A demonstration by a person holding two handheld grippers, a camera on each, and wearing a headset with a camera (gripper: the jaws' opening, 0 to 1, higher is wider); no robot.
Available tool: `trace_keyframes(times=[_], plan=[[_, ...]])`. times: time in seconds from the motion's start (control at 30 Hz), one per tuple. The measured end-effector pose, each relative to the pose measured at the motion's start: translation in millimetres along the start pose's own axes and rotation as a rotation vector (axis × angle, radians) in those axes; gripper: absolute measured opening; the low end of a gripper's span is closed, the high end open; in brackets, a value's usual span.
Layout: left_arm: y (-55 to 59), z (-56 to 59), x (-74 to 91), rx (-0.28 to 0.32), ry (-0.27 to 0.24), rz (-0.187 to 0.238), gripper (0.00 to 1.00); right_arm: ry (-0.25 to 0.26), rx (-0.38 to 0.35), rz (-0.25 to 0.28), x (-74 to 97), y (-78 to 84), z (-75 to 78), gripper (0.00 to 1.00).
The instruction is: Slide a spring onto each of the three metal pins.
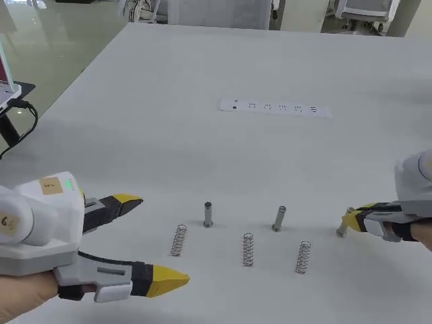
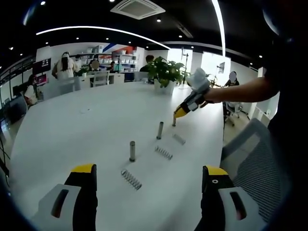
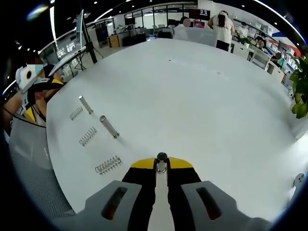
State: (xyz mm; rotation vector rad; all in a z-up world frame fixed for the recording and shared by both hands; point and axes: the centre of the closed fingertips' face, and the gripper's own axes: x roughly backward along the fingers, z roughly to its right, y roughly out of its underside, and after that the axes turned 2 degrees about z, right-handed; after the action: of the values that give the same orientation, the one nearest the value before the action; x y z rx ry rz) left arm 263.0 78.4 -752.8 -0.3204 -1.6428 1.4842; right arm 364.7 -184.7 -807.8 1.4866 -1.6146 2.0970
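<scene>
Right gripper view: right gripper (image 3: 161,166) pinches the end pin (image 3: 162,157), whose head shows between the yellow tips. Head view: left pin (image 1: 208,214) and middle pin (image 1: 279,219) stand bare. Left spring (image 1: 179,240), middle spring (image 1: 248,249) and right spring (image 1: 303,257) lie on the table (image 1: 270,155) just before the pins. Left gripper (image 1: 160,238) is spread wide and empty, beside the left spring.

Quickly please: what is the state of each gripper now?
Left gripper: open, holding nothing.
Right gripper: closed on a metal pin.
</scene>
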Motion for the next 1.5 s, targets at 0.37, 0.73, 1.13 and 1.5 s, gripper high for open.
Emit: trace_keyframes(times=[0.37,0.73,1.13,1.5], plan=[[-0.8,-0.3,1.5,0.002,-0.007,0.004,0.87,-0.010,0.030,-0.009,2.5,3.3,-4.3,0.06],[-0.4,0.5,1.1,0.001,-0.007,0.002,0.87,-0.003,0.086,-0.009,4.1,4.0,-6.3,0.06],[-2.2,1.8,1.8,0.003,-0.009,0.010,0.87,-0.008,0.101,-0.003,5.1,1.7,-7.7,0.16],[-1.9,-2.1,3.4,0.009,-0.025,0.015,0.88,-0.013,0.082,0.015,6.0,3.5,-9.1,0.31]])
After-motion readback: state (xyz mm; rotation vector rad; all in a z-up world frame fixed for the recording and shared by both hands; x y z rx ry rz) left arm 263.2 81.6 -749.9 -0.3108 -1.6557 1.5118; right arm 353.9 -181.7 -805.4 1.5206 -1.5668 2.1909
